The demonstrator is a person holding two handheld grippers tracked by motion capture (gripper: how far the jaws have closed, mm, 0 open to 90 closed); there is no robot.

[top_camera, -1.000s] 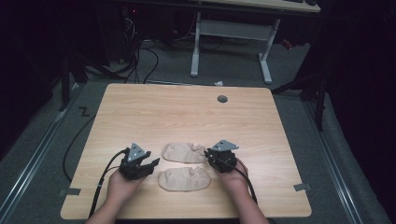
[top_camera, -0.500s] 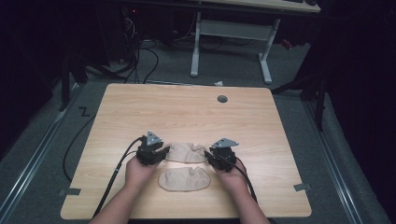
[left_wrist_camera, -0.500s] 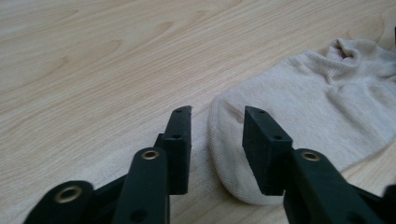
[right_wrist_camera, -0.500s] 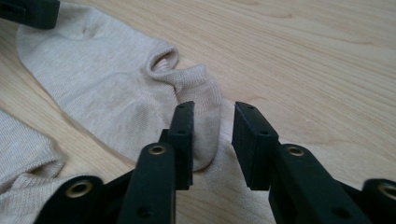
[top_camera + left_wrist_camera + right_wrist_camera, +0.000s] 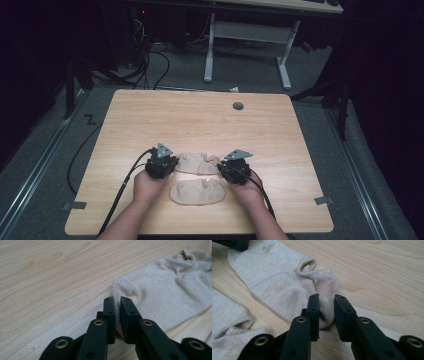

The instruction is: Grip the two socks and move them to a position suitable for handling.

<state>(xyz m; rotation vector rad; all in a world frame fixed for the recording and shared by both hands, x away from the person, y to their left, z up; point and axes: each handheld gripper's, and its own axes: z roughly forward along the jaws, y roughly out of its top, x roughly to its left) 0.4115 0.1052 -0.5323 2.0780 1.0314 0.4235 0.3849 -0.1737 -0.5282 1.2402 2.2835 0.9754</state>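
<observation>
Two beige ankle socks lie side by side on the wooden table (image 5: pixel 200 120). The far sock (image 5: pixel 197 162) stretches between both grippers. My left gripper (image 5: pixel 172 163) is shut on its left end; in the left gripper view the jaws (image 5: pixel 117 300) pinch the sock's (image 5: pixel 162 295) rounded edge. My right gripper (image 5: pixel 225 169) is shut on the other end, with cuff fabric bunched between the jaws (image 5: pixel 327 298) of that sock (image 5: pixel 277 277). The near sock (image 5: pixel 197 191) lies flat and free between the person's hands, also seen as the near sock (image 5: pixel 227 315) at the lower left.
A round grey grommet (image 5: pixel 238 106) sits near the table's far edge. Cables trail from both grippers off the front edge. Beyond the table stand a white desk frame (image 5: pixel 247 45) and floor cables.
My left gripper moved right and away from the person, from beside the near sock to the far sock's left end, and shut on it. The right gripper stayed put.
</observation>
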